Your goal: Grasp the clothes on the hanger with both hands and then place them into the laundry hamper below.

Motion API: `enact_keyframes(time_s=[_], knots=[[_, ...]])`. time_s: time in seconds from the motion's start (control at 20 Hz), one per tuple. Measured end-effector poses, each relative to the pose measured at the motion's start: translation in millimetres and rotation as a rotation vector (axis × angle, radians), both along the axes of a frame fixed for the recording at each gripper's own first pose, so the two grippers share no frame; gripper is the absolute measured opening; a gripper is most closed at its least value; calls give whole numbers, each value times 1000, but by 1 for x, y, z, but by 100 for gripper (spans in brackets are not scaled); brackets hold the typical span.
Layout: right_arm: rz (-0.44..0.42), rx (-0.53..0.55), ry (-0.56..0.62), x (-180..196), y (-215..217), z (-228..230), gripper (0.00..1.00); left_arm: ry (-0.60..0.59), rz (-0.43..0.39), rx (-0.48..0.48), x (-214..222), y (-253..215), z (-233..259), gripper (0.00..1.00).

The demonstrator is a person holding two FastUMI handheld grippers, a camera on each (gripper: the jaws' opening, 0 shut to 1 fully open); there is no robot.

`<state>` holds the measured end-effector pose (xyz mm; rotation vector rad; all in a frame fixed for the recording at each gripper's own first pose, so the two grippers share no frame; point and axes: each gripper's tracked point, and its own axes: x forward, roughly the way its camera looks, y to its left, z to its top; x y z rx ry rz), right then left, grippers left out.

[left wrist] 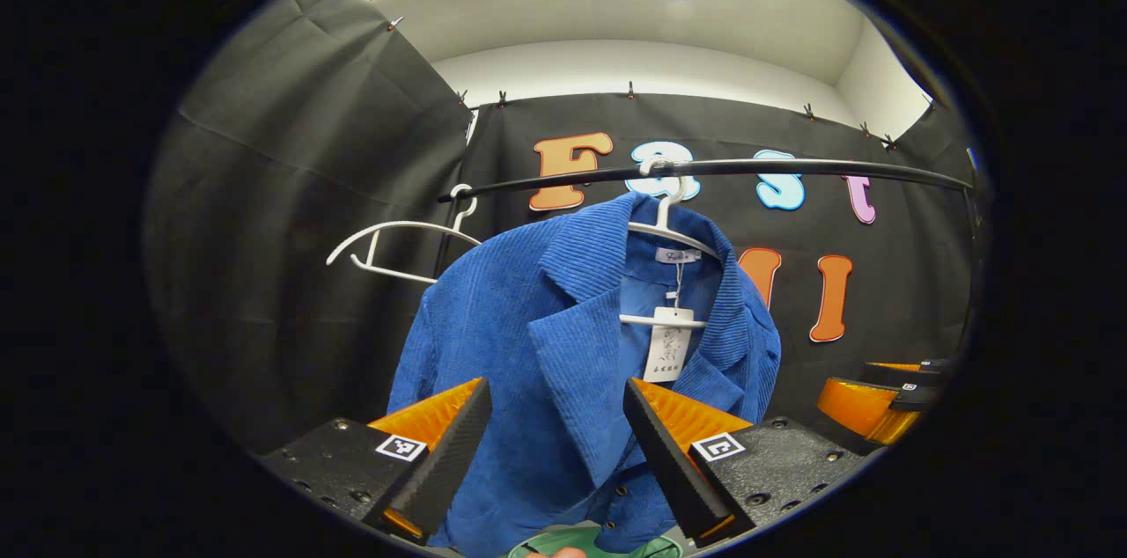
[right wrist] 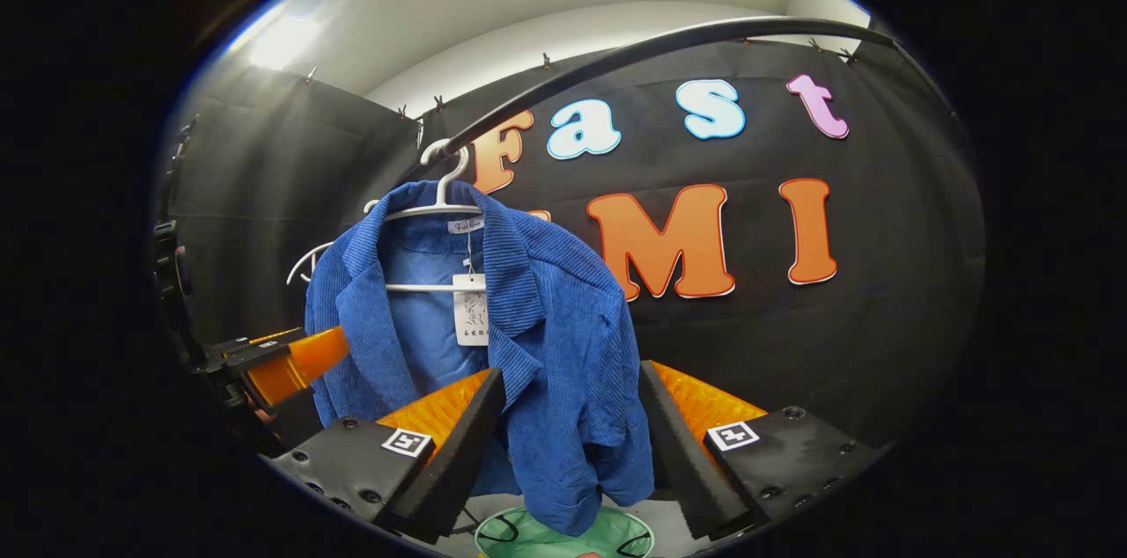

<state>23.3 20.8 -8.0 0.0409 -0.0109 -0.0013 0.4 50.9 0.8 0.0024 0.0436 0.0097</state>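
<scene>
black rail (left wrist: 792,168) runs across the booth at the far side, curving overhead in the right gripper view (right wrist: 634,56). blue corduroy jacket (left wrist: 546,347) hangs from it on a white hanger (left wrist: 669,223), collar open, paper tag (left wrist: 666,345) dangling inside the neck; in the right gripper view the jacket (right wrist: 563,347) hangs left of centre on its hanger (right wrist: 440,206), tag (right wrist: 470,310) in the same spot. green hamper (right wrist: 563,536) sits low, near, under the jacket hem, its rim also peeking out in the left gripper view (left wrist: 599,545). second white hanger (left wrist: 396,245), bare, hangs on the rail to the left. left gripper (left wrist: 556,439) fingers spread apart, nothing between them, jacket front just beyond, not touched. right gripper (right wrist: 572,426) likewise spread wide, jacket's right side framed between the fingers, no contact visible.
</scene>
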Motion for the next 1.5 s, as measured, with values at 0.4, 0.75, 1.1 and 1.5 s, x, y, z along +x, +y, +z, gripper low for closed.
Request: enact_keyframes(time_s=[0.4, 0.75, 1.1, 1.5], knots=[[-8, 25, 35, 99, 56, -35, 99, 72, -100, -16, 0, 18, -33, 95], [-203, -26, 57, 157, 34, -77, 93, 96, -96, -85, 3, 39, -51, 95], [-109, 43, 44, 149, -6, -61, 22, 112, -24, -91, 6, 27, -68, 95], [-20, -90, -92, 71, -64, 14, 14, 100, -29, -133, 32, -28, -72, 95]])
